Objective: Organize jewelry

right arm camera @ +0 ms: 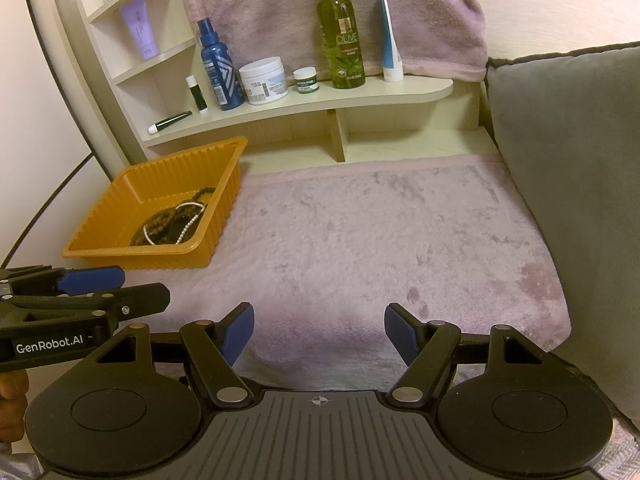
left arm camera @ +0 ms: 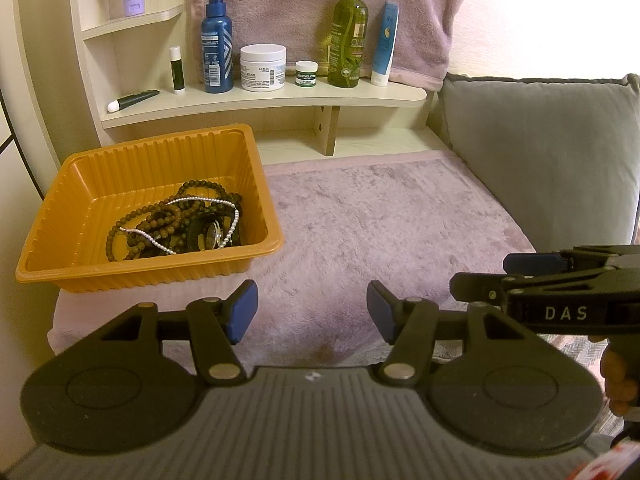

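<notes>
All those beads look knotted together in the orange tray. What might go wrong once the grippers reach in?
The brown bead strands and the pearl string lie tangled, so pulling one may drag others out. The light orange tray might slide or tip. Both the left gripper and the right gripper are open and empty.

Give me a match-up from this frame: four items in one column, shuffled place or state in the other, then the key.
Items:
1. bead necklaces
2. green spray bottle
3. grey cushion
4. left gripper

Places or states:
A. upright on the shelf, against the hanging towel
B. piled in the orange tray
C. open, nothing between its pads, over the pink mat
D. along the mat's right edge

Pairs: 1-B, 2-A, 3-D, 4-C
</notes>
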`<action>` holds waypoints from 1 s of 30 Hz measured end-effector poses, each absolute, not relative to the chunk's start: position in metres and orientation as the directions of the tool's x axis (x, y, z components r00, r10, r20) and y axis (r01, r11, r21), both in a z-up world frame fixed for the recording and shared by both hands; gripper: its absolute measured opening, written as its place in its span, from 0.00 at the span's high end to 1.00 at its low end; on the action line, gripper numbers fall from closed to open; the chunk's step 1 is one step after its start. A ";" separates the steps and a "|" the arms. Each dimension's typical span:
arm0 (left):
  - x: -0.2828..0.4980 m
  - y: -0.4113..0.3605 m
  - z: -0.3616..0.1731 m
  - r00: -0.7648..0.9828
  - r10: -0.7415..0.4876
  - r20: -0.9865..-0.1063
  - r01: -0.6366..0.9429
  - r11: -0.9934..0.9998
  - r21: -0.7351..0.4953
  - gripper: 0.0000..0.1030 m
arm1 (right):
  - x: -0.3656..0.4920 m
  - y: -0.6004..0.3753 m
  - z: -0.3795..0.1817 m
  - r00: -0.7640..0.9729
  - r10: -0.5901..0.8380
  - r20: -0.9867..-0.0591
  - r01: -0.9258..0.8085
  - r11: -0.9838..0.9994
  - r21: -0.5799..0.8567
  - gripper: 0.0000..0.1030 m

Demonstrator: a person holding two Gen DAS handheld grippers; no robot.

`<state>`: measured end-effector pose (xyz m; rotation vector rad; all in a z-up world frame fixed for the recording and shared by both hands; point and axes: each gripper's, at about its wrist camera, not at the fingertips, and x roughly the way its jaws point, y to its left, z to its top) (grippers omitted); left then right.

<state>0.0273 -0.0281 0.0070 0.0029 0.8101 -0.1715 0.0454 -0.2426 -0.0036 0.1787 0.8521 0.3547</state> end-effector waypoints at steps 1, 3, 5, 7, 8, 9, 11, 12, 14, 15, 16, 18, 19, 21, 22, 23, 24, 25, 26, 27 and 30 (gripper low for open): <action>0.027 -0.028 0.007 0.676 -0.151 -0.721 0.153 0.986 -0.063 0.44 | 0.045 -0.243 -0.004 0.604 0.376 -0.703 -0.234 0.927 0.294 0.30; 0.027 -0.028 0.007 0.676 -0.151 -0.722 0.153 0.986 -0.063 0.44 | 0.045 -0.243 -0.004 0.605 0.375 -0.702 -0.234 0.927 0.294 0.30; 0.027 -0.028 0.007 0.676 -0.151 -0.721 0.153 0.986 -0.063 0.44 | 0.045 -0.243 -0.004 0.605 0.375 -0.702 -0.234 0.927 0.293 0.30; 0.027 -0.028 0.007 0.676 -0.151 -0.721 0.153 0.986 -0.063 0.44 | 0.045 -0.243 -0.004 0.605 0.375 -0.702 -0.234 0.927 0.293 0.30; 0.028 -0.028 0.007 0.676 -0.151 -0.721 0.153 0.986 -0.063 0.44 | 0.046 -0.243 -0.004 0.605 0.375 -0.702 -0.234 0.927 0.294 0.30; 0.027 -0.028 0.007 0.676 -0.152 -0.721 0.154 0.986 -0.063 0.44 | 0.046 -0.243 -0.004 0.604 0.375 -0.703 -0.234 0.927 0.294 0.30; 0.027 -0.028 0.007 0.676 -0.152 -0.721 0.154 0.986 -0.063 0.44 | 0.045 -0.242 -0.004 0.605 0.375 -0.702 -0.234 0.927 0.293 0.30; 0.027 -0.028 0.007 0.676 -0.152 -0.721 0.154 0.986 -0.063 0.44 | 0.045 -0.242 -0.004 0.605 0.375 -0.703 -0.234 0.927 0.293 0.30; 0.027 -0.028 0.007 0.676 -0.152 -0.721 0.154 0.986 -0.064 0.44 | 0.046 -0.242 -0.004 0.605 0.375 -0.702 -0.234 0.927 0.293 0.30; 0.028 -0.028 0.007 0.676 -0.152 -0.721 0.154 0.986 -0.064 0.44 | 0.046 -0.242 -0.004 0.605 0.375 -0.702 -0.234 0.927 0.294 0.30; 0.028 -0.028 0.007 0.676 -0.152 -0.721 0.154 0.986 -0.063 0.44 | 0.045 -0.242 -0.004 0.605 0.374 -0.703 -0.233 0.927 0.294 0.30; 0.028 -0.028 0.007 0.676 -0.152 -0.721 0.154 0.986 -0.064 0.44 | 0.046 -0.241 -0.004 0.605 0.374 -0.703 -0.232 0.927 0.293 0.30; 0.028 -0.028 0.007 0.676 -0.152 -0.721 0.154 0.986 -0.064 0.44 | 0.045 -0.242 -0.004 0.605 0.374 -0.703 -0.233 0.927 0.293 0.30; 0.028 -0.028 0.007 0.676 -0.152 -0.721 0.153 0.986 -0.063 0.44 | 0.046 -0.241 -0.004 0.604 0.374 -0.703 -0.233 0.927 0.293 0.30; 0.028 -0.028 0.007 0.676 -0.151 -0.721 0.153 0.986 -0.063 0.44 | 0.046 -0.242 -0.004 0.604 0.375 -0.703 -0.234 0.927 0.293 0.30; 0.027 -0.028 0.007 0.676 -0.152 -0.721 0.154 0.986 -0.064 0.44 | 0.046 -0.242 -0.004 0.604 0.375 -0.703 -0.234 0.927 0.294 0.30; 0.027 -0.028 0.007 0.676 -0.153 -0.721 0.154 0.986 -0.064 0.44 | 0.046 -0.242 -0.004 0.604 0.375 -0.703 -0.233 0.927 0.294 0.30; 0.027 -0.028 0.007 0.676 -0.152 -0.721 0.154 0.986 -0.064 0.44 | 0.046 -0.241 -0.004 0.604 0.374 -0.704 -0.232 0.927 0.293 0.30; 0.027 -0.028 0.007 0.677 -0.153 -0.720 0.154 0.986 -0.064 0.44 | 0.045 -0.241 -0.004 0.604 0.374 -0.704 -0.233 0.927 0.293 0.30; 0.028 -0.027 0.007 0.678 -0.155 -0.719 0.154 0.986 -0.067 0.44 | 0.045 -0.241 -0.004 0.604 0.374 -0.704 -0.233 0.927 0.293 0.30; 0.030 -0.027 0.008 0.682 -0.154 -0.715 0.151 0.986 -0.067 0.44 | 0.045 -0.240 -0.004 0.605 0.372 -0.704 -0.231 0.928 0.293 0.30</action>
